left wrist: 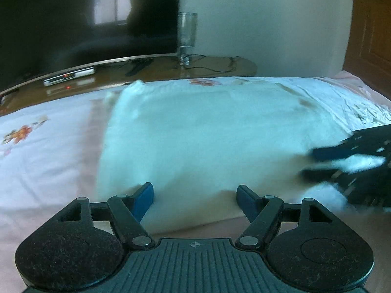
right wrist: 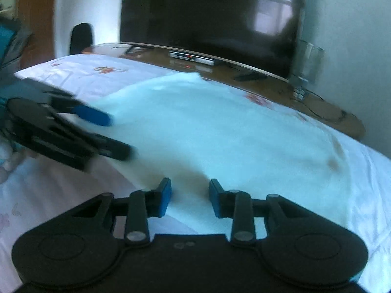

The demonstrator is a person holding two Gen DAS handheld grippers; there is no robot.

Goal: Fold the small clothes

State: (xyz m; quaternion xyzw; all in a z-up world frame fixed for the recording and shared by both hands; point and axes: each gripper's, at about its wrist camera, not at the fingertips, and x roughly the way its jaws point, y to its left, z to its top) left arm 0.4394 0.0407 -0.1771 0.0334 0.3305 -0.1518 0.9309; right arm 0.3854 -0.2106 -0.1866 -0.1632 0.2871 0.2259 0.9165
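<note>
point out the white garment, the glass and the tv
white garment [left wrist: 207, 136], left wrist view, middle of the cloth
glass [left wrist: 187, 29], left wrist view, its clear wall
tv [right wrist: 207, 17], right wrist view, dark screen

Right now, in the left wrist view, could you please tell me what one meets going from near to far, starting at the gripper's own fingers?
Left gripper with blue-padded fingers, open → pale white garment spread flat → floral bedsheet → brown wooden table → clear drinking glass → white wall.
</note>
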